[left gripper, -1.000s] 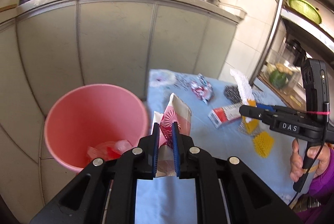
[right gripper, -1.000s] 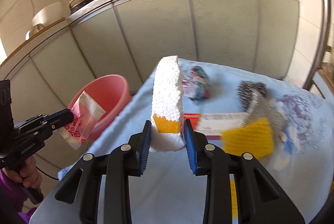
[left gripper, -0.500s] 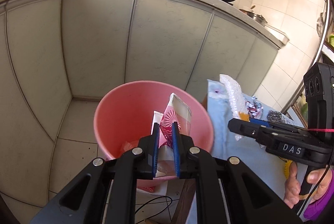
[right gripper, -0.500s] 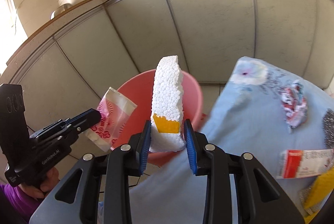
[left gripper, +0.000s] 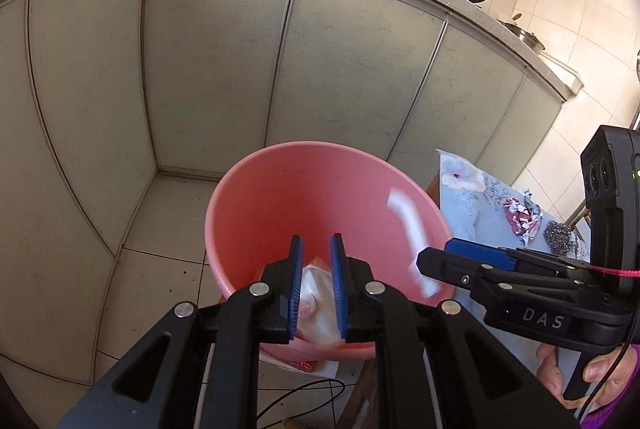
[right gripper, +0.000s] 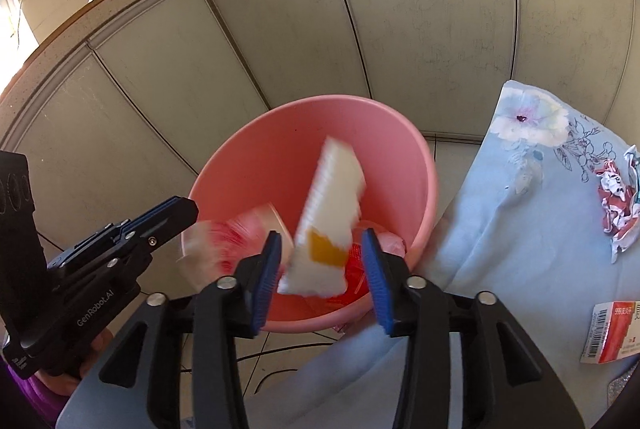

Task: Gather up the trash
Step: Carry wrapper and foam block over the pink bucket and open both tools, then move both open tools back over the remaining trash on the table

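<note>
A pink plastic bucket (left gripper: 280,197) stands on the floor by the table; it also shows in the right wrist view (right gripper: 256,169). My left gripper (left gripper: 317,261) is open above it, and the pink-and-white wrapper (left gripper: 316,303) drops blurred below its fingers. In the right wrist view the wrapper (right gripper: 224,233) falls into the bucket. My right gripper (right gripper: 320,261) is open over the bucket, and the white foam piece with a yellow patch (right gripper: 326,221) falls free between its fingers, blurred. The foam also streaks past in the left wrist view (left gripper: 412,229).
The blue flowered tablecloth (right gripper: 520,229) lies right of the bucket, with a crumpled red-and-white wrapper (right gripper: 618,205) and a red-and-white box (right gripper: 610,333). A steel scourer (left gripper: 560,235) sits further back. Grey cabinet doors (left gripper: 216,61) stand behind the bucket. Red trash (right gripper: 356,277) lies inside it.
Both grippers have opened over the bucket. The wrapper has left my left gripper and the foam piece has left my right gripper; both are falling into the bucket.
</note>
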`<state>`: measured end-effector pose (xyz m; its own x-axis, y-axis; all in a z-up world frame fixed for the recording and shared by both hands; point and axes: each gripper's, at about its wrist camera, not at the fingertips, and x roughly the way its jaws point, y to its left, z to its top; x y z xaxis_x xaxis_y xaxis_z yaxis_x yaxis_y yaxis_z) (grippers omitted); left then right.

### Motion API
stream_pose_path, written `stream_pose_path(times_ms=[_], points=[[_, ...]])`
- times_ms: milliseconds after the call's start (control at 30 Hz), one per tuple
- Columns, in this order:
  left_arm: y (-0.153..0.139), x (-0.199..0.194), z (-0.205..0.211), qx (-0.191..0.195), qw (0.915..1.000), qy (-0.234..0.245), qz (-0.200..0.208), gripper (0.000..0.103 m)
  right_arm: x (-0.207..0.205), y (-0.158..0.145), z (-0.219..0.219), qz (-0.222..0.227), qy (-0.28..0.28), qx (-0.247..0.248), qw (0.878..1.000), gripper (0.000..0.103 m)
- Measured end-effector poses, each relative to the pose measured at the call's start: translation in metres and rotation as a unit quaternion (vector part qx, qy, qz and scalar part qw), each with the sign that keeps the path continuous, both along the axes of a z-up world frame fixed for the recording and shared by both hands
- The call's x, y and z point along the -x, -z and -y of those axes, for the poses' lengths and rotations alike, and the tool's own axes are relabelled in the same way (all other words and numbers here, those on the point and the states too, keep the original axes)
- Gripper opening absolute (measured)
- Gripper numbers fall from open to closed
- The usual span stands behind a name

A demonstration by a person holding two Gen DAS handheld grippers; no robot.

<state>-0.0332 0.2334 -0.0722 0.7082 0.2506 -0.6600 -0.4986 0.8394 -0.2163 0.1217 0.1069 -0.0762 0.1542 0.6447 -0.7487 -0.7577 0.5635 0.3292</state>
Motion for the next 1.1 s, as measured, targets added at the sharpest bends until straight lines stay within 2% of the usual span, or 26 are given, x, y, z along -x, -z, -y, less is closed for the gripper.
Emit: stream_pose_path(times_ms=[200, 400, 667, 833, 1100], points=[[-0.001, 0.001, 0.001, 0.008, 1.0000, -0.003, 0.001, 0.021, 0.002, -0.004, 0.002, 0.006, -0.002, -0.006, 1.000, 0.047], [-0.006, 0.001, 0.008, 0.005, 1.0000, 0.005, 0.002, 0.023, 0.006, -0.010, 0.015, 0.012, 0.005, -0.012, 1.000, 0.047], [-0.018, 0.000, 0.025, -0.002, 0.9997, 0.025, 0.005, 0.026, 0.013, -0.024, 0.054, 0.036, 0.021, -0.021, 0.999, 0.047], [-0.027, -0.001, 0.041, -0.009, 0.9990, 0.042, 0.011, 0.034, 0.019, -0.032, 0.079, 0.048, 0.036, -0.023, 0.998, 0.047], [-0.031, -0.015, 0.076, -0.005, 0.9966, 0.081, 0.008, 0.035, 0.029, -0.035, 0.138, 0.067, 0.073, -0.008, 0.995, 0.047]])
